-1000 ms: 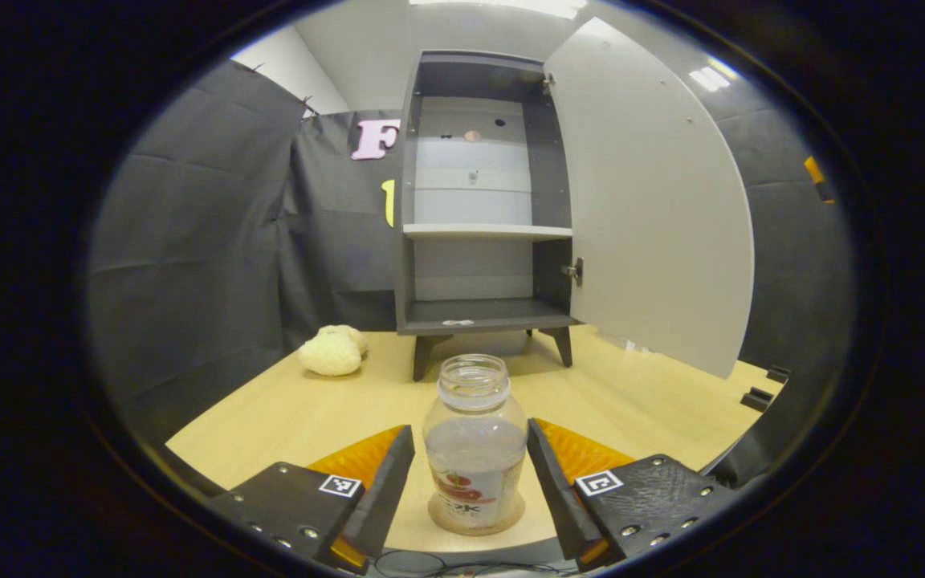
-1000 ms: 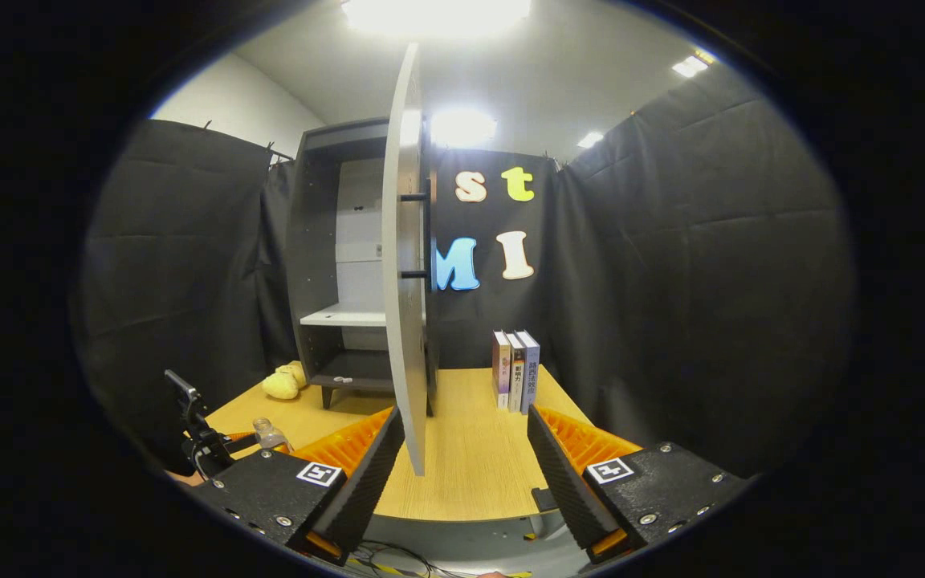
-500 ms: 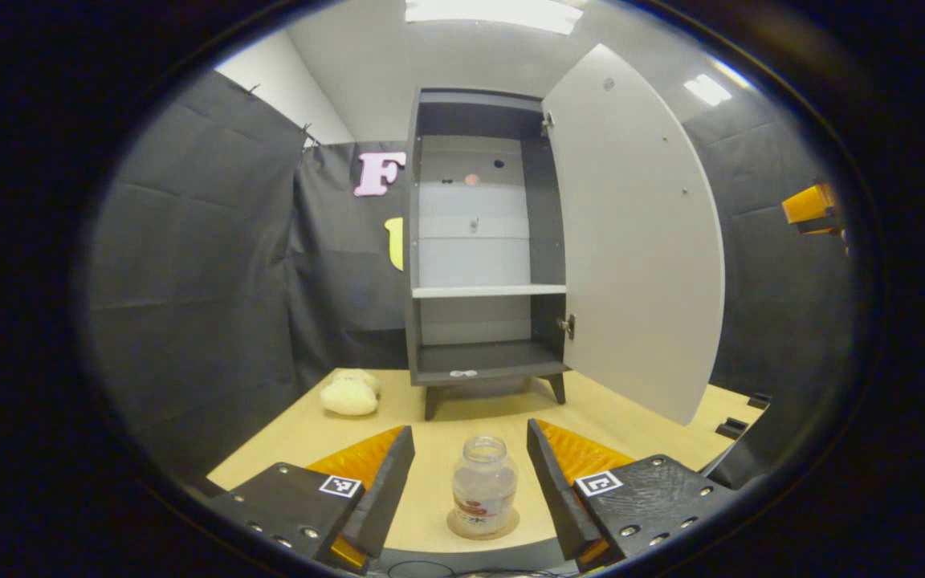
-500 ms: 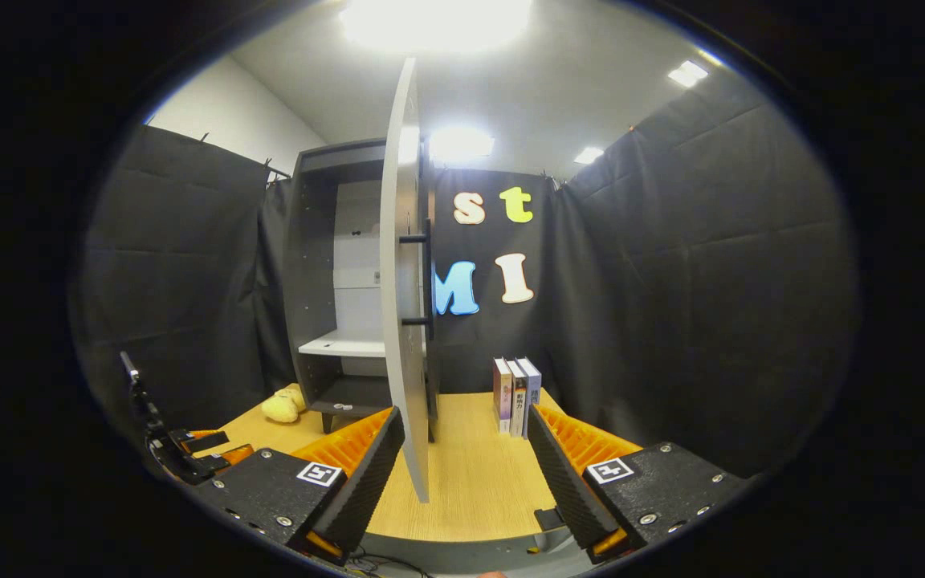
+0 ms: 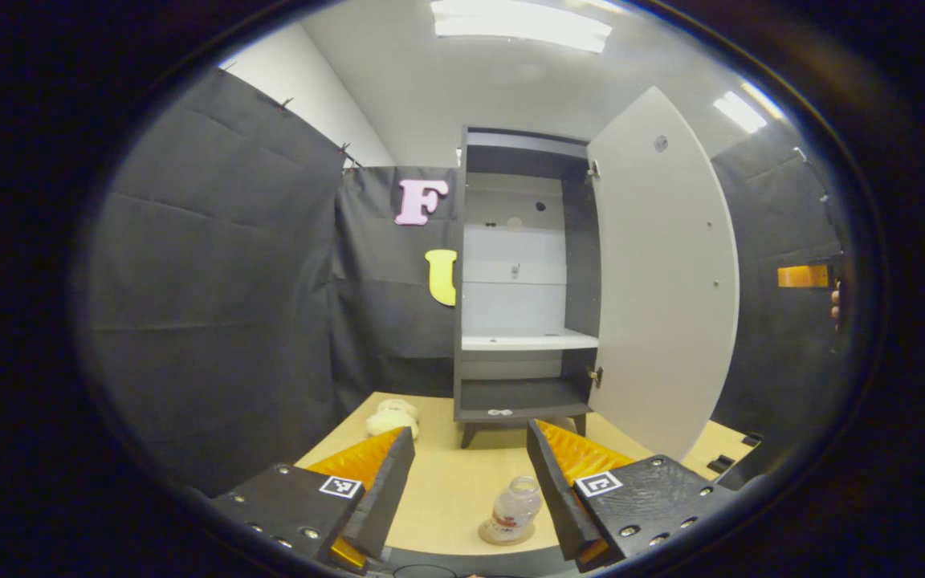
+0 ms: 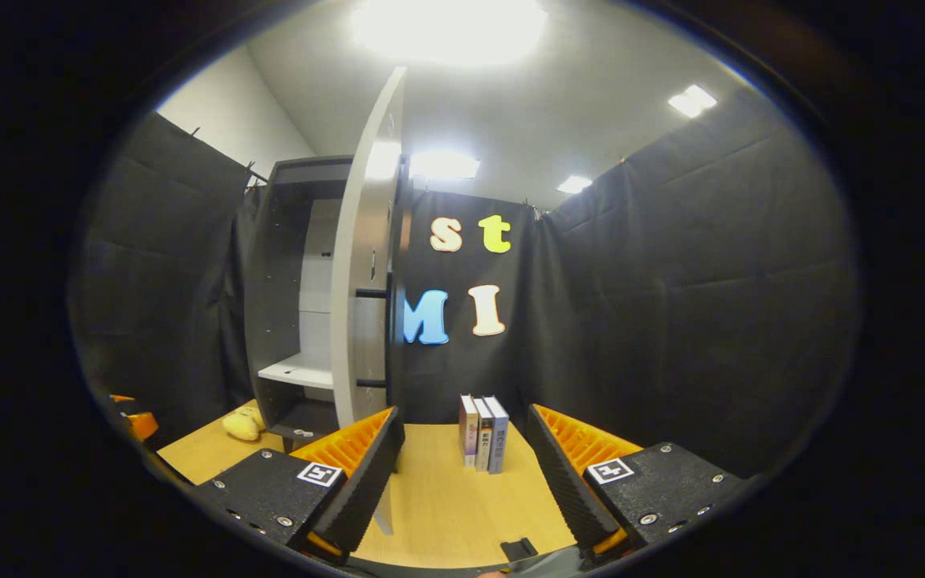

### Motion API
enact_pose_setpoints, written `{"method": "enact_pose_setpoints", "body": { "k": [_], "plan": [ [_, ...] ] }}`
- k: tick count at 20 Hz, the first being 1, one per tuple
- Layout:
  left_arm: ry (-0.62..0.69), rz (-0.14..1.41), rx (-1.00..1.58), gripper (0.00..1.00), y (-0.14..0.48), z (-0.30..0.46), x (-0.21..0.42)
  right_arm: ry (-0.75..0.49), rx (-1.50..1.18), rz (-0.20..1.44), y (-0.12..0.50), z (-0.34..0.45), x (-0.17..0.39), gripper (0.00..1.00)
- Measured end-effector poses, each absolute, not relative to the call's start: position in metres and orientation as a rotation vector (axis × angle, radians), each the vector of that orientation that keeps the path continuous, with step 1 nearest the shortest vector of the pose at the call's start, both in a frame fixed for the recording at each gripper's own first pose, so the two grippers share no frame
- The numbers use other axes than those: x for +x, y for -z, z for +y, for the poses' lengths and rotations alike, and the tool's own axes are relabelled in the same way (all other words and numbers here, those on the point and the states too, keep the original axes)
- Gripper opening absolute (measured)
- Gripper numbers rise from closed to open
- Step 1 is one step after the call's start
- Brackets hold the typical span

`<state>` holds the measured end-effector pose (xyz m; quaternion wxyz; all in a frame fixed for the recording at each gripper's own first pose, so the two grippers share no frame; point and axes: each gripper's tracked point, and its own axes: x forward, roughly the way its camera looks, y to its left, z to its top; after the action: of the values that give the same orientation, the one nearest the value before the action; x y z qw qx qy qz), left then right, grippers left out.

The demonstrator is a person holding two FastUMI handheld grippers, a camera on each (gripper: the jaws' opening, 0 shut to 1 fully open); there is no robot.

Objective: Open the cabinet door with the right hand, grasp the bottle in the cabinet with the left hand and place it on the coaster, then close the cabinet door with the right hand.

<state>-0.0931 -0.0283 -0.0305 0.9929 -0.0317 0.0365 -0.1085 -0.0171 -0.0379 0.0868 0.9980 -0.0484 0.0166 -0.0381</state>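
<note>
A clear, capless bottle [image 5: 515, 509] stands upright on a round coaster [image 5: 485, 535] near the table's front edge. My left gripper [image 5: 470, 432] is open, raised above and behind the bottle, holding nothing. The dark cabinet [image 5: 523, 281] stands at the back with its pale door [image 5: 663, 273] swung wide open to the right. In the right gripper view the door [image 6: 366, 273] appears almost edge-on, with its dark bar handle [image 6: 389, 337] on the far face. My right gripper [image 6: 466, 417] is open, just right of the door's edge, not touching it.
A cream plush toy [image 5: 393, 419] lies left of the cabinet legs. Three books [image 6: 482, 433] stand upright on the table right of the door. Black cloth walls close in on both sides. A hand [image 5: 834, 305] shows at the far right.
My left gripper drew back and rose away from the bottle, which stays on the coaster. My right gripper shifted so the door edge now sits further left in its view.
</note>
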Motion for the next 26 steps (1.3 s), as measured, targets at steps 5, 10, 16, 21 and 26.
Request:
{"method": "enact_pose_setpoints", "body": {
  "k": [5, 10, 16, 21, 26],
  "plan": [
    [0.126, 0.03, -0.05, 0.87, 0.0, 0.014, -0.102, 0.182, -0.063, 0.004, -0.098, -0.05, 0.016, 0.95],
    [0.062, 0.031, -0.071, 0.8, 0.003, 0.036, -0.115, 0.255, 0.015, 0.014, -0.098, -0.048, 0.047, 0.94],
    [0.009, 0.038, -0.073, 0.81, 0.011, 0.058, -0.121, 0.217, -0.017, 0.03, -0.097, -0.02, 0.065, 0.95],
    [-0.014, 0.051, -0.081, 0.87, 0.019, 0.067, -0.126, 0.219, -0.057, 0.015, -0.099, -0.006, 0.061, 0.91],
    [-0.02, 0.042, -0.089, 0.87, 0.018, 0.074, -0.133, 0.164, -0.048, 0.008, -0.1, 0.02, 0.057, 0.91]
  ]
}}
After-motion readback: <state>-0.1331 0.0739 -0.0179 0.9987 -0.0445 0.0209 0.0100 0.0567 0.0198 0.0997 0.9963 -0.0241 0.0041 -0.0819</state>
